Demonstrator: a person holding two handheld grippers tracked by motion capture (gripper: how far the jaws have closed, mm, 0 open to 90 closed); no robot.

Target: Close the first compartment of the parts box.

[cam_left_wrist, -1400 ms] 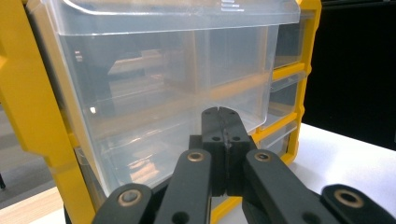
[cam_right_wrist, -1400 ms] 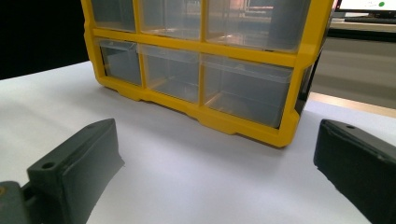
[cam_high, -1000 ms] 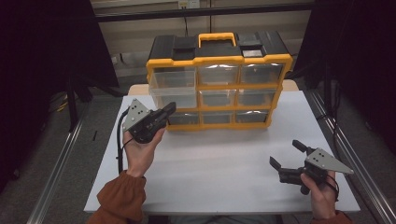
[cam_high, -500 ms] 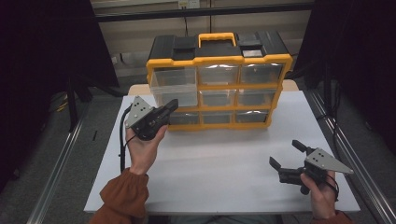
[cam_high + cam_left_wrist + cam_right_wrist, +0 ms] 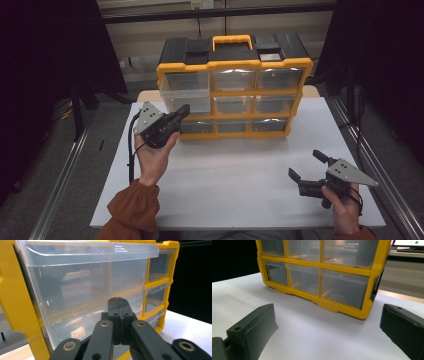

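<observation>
A yellow-framed organizer (image 5: 234, 64) with a black top and clear drawers stands at the back of the white table (image 5: 240, 190). My left gripper (image 5: 183, 111) is held up in a hand, shut and empty, with its tips close in front of the left column of drawers. In the left gripper view the closed jaws (image 5: 118, 301) point at a large clear drawer front (image 5: 82, 287); whether they touch it I cannot tell. My right gripper (image 5: 306, 164) rests low at the front right, open and empty. In the right gripper view the gripper (image 5: 328, 323) faces the organizer's bottom drawers (image 5: 342, 287).
Metal rails (image 5: 60, 195) run along both sides of the table. A yellow carry handle (image 5: 231, 39) sits on top of the organizer. Bare white tabletop (image 5: 312, 332) lies between the right gripper and the organizer. Dark curtains flank the scene.
</observation>
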